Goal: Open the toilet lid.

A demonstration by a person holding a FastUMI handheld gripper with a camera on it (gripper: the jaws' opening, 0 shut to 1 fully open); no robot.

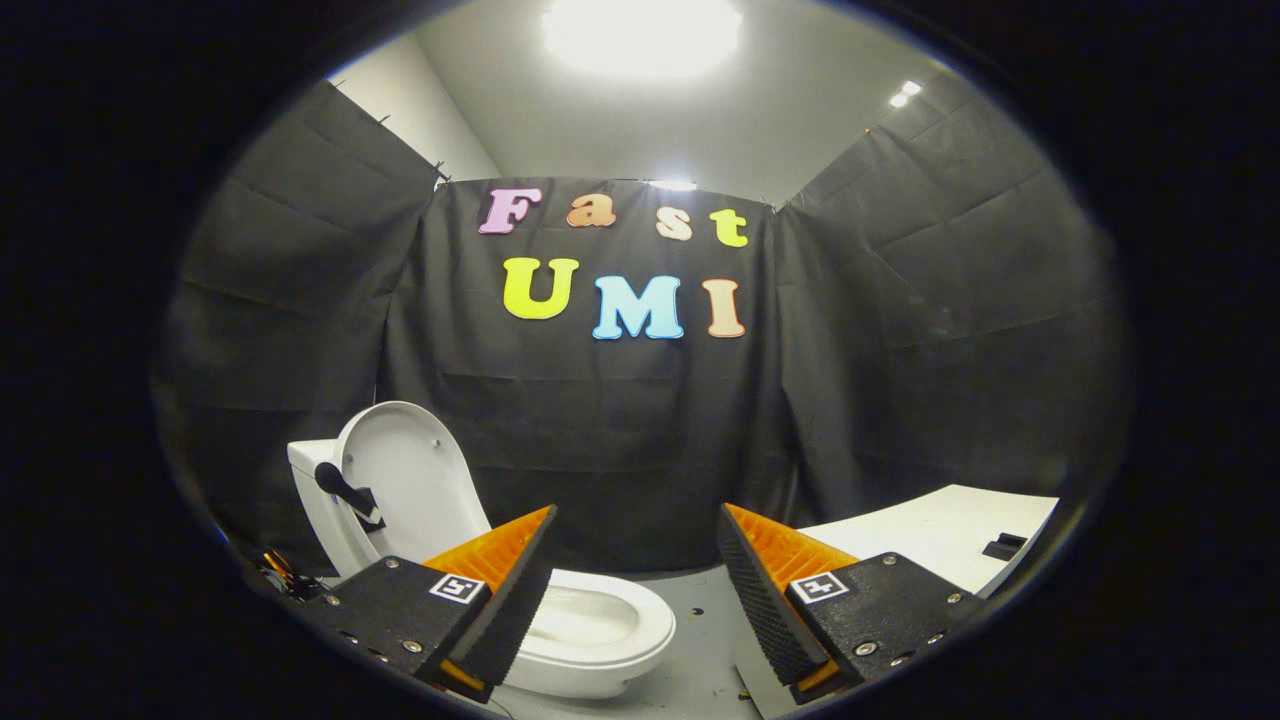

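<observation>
The white toilet (600, 640) stands low, beyond and partly behind my left finger (505, 590). Its lid (410, 480) is raised upright and leans back against the white tank (315, 490). A black handle piece (345, 492) sticks out from the lid's left edge. The seat ring and bowl lie uncovered. My gripper (635, 560) is open, with orange fingers lined with black ribbed pads spread wide and nothing between them. The right finger (765, 590) is off to the right of the bowl, over the grey floor.
A white table (940, 530) stands to the right, with a small black object (1004, 546) near its far edge. Black cloth walls close the booth behind and on both sides. Some cables (285, 575) lie on the floor left of the toilet. Grey floor (700, 600) lies ahead.
</observation>
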